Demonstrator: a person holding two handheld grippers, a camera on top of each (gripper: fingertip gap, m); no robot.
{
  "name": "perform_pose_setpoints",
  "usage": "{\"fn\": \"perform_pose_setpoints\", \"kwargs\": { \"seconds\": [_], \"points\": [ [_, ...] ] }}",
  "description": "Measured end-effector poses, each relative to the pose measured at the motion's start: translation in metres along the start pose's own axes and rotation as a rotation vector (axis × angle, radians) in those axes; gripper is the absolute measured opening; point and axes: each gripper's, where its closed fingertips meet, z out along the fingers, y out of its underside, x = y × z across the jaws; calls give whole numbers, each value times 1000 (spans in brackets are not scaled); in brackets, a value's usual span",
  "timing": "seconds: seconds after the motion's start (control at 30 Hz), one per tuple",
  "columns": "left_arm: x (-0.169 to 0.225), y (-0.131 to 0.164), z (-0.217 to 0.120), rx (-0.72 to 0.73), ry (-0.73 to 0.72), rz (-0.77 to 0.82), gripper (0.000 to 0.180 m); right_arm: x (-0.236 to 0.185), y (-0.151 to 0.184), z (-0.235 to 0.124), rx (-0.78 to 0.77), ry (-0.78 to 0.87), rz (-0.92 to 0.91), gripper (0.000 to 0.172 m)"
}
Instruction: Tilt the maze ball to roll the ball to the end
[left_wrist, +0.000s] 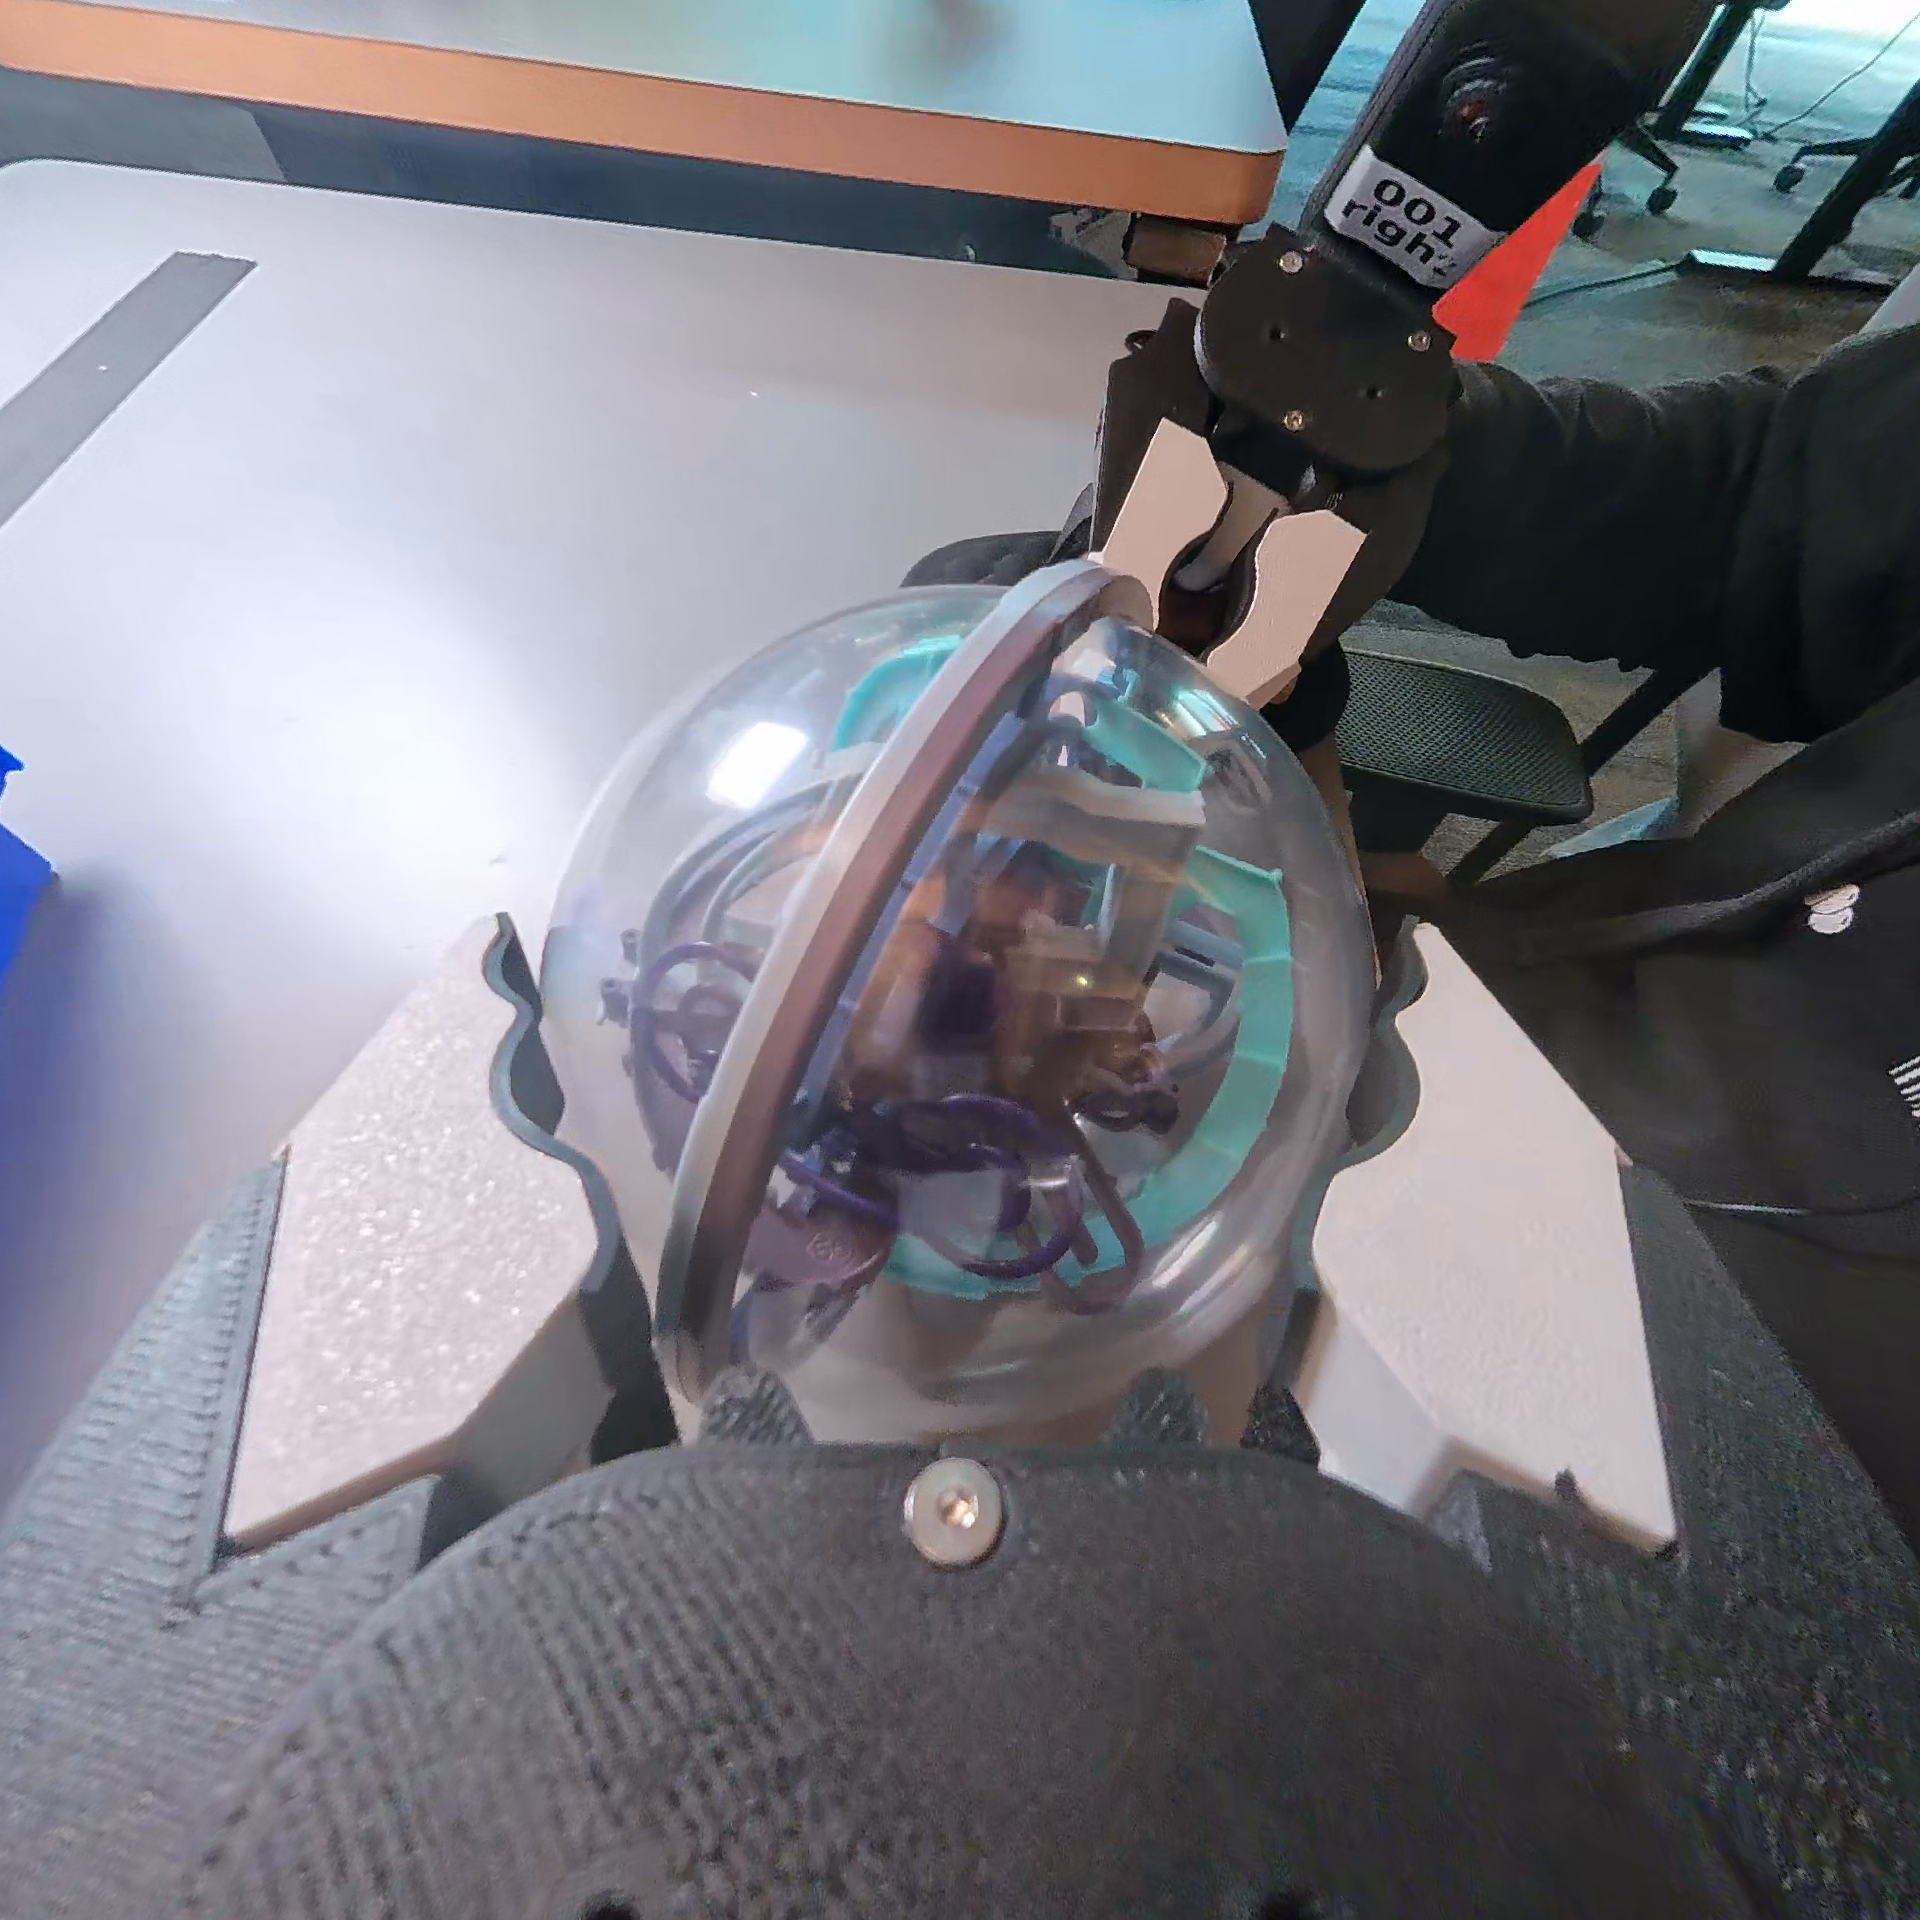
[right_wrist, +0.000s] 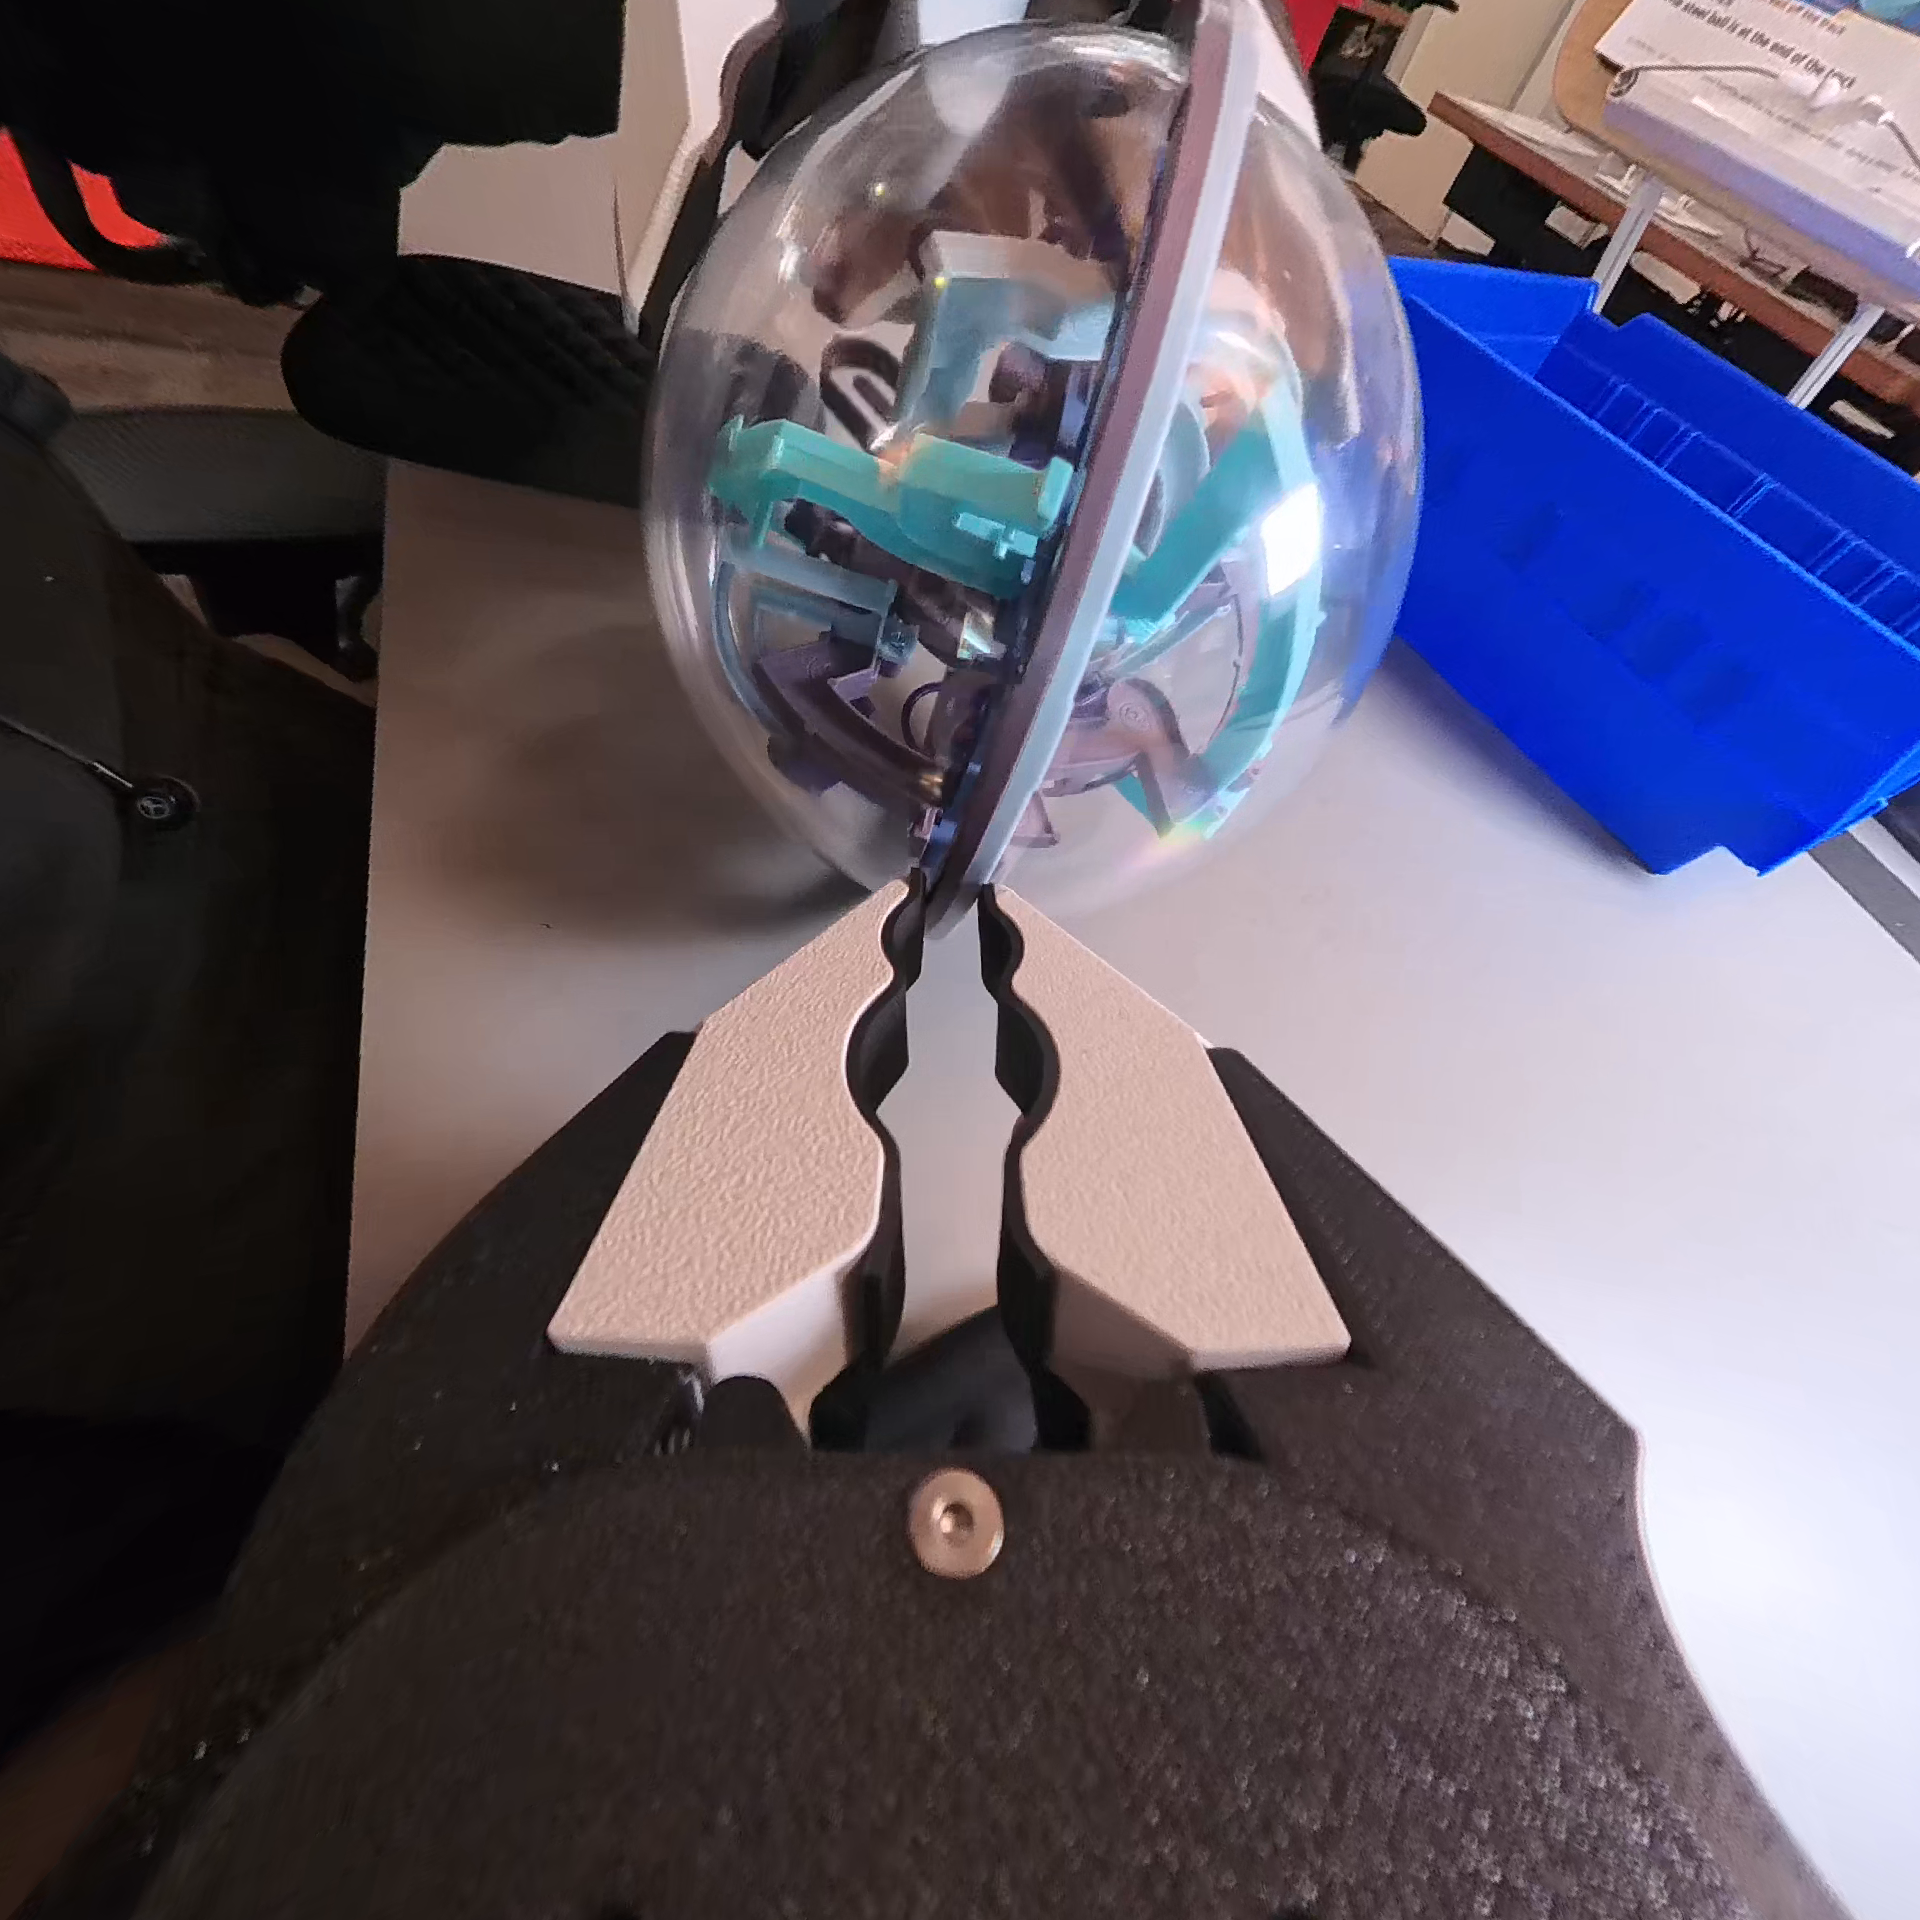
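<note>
Blue bin (right_wrist: 1662, 582) cut off at right edge (far table (right_wrist: 1662, 239) too); sphere interior blurred.

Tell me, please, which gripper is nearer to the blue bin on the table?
Left, I'd judge. The left gripper spans the maze ball on the side facing the blue bin; the right gripper pinches the ball's rim from the far side.
</note>
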Motion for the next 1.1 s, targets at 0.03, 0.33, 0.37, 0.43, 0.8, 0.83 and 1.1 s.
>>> {"fn": "perform_pose_setpoints", "kwargs": {
  "seconds": [0.03, 0.33, 0.37, 0.43, 0.8, 0.83, 1.1],
  "points": [
    [-1, -1, 1, -3, 7, -4, 154, 0, 1, 0, -4, -3, 4, 7],
    [-4, -5, -5, 110, -9, 2, 157, 7, 7, 1, -24, -81, 265, 6],
    [-3, -2, -7, 132, -31, 28, 158, 8, 8, 0, -26, -93, 298, 5],
    [0, 5, -6, 155, -68, 83, 157, 8, 10, 0, -30, -115, 351, 5],
    [-17, 14, 2, 132, 26, -50, 154, 8, 10, 2, -65, -86, 262, 38],
    [-19, 14, 3, 124, 47, -80, 154, 8, 6, -2, -52, -75, 200, 55],
    [-29, 7, 8, 47, 176, -248, 151, 32, -27, -6, -6, 144, -251, 122]
  ]
}}
